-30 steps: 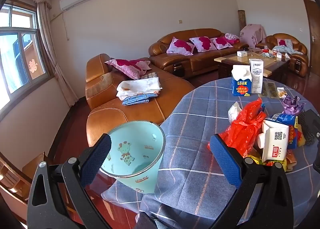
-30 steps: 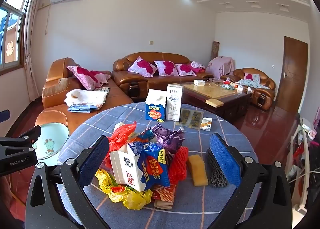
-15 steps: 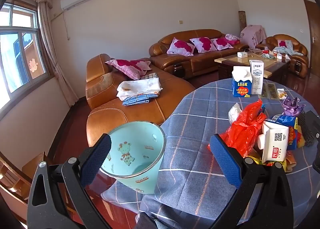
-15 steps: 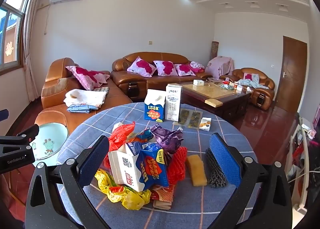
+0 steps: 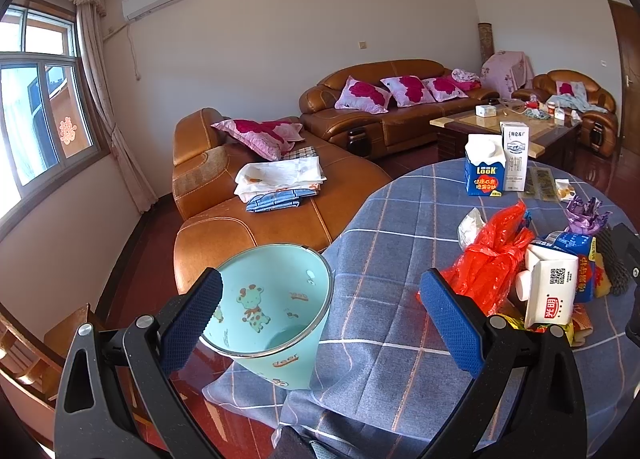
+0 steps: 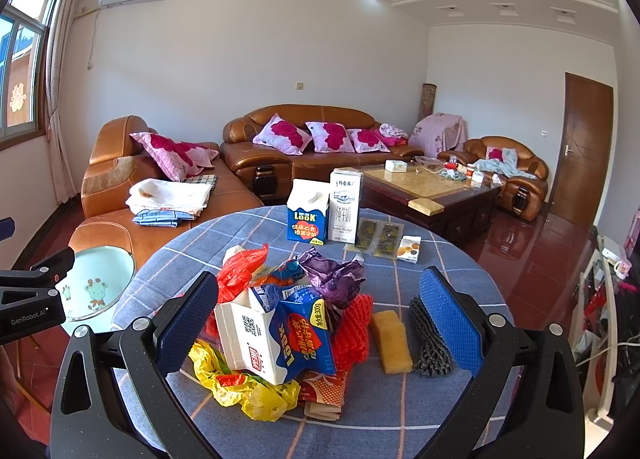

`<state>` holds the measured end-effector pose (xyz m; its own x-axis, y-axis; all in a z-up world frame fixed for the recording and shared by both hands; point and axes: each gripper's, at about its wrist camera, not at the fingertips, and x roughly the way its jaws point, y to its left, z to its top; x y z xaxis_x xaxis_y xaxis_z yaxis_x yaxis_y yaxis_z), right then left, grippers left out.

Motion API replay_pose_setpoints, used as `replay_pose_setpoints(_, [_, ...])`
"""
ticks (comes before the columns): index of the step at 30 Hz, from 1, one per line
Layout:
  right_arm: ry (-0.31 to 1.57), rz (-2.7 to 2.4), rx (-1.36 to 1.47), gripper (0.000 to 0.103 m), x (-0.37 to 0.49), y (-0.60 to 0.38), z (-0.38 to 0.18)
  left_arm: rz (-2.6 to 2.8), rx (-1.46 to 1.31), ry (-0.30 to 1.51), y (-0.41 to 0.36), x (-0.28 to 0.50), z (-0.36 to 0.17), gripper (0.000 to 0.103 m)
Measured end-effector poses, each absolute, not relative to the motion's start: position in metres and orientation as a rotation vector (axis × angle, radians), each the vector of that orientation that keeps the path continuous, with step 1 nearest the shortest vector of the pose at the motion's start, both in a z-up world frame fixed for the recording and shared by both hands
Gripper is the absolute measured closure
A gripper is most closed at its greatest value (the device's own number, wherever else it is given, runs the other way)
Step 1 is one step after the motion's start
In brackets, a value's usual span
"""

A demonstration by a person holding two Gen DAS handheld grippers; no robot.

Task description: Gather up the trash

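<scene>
The right gripper (image 6: 318,319) is spread wide and empty, its blue pads hanging just above the near edge of the round table covered in a blue checked cloth (image 6: 404,271). Straight ahead of it, between the two pads and slightly toward the left one, lies the heap of trash. At the front of the heap is a crushed white and blue milk carton (image 6: 276,335), tilted with its long axis running from near left to far right. A crumpled yellow plastic bag (image 6: 240,387) is under its near side, a red plastic bag (image 6: 240,271) behind it to the left, and a purple crumpled wrapper (image 6: 332,279) behind it.

The left gripper (image 5: 318,333) is also spread and holds nothing. It hovers off the table's left edge, with the pale green cartoon-printed wastebasket (image 5: 276,311) just ahead of its left pad. From there the heap sits off to the right.

So the right gripper looks the nearer one to the carton, and a short reach forward and down should do. The likely drop point, the wastebasket, lies well to its left, past the table edge.
</scene>
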<state>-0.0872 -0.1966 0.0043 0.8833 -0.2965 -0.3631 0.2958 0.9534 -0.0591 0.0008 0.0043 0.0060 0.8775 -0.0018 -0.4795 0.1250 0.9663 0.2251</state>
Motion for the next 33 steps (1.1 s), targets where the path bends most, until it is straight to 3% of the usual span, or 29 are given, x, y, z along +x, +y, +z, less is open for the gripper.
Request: replay_pose_setpoints(33, [0.373, -0.310, -0.001, 0.005, -0.087, -0.206, 0.008, -0.061, 0.245, 0.488, 0.007, 0.001, 0.008, 0.006])
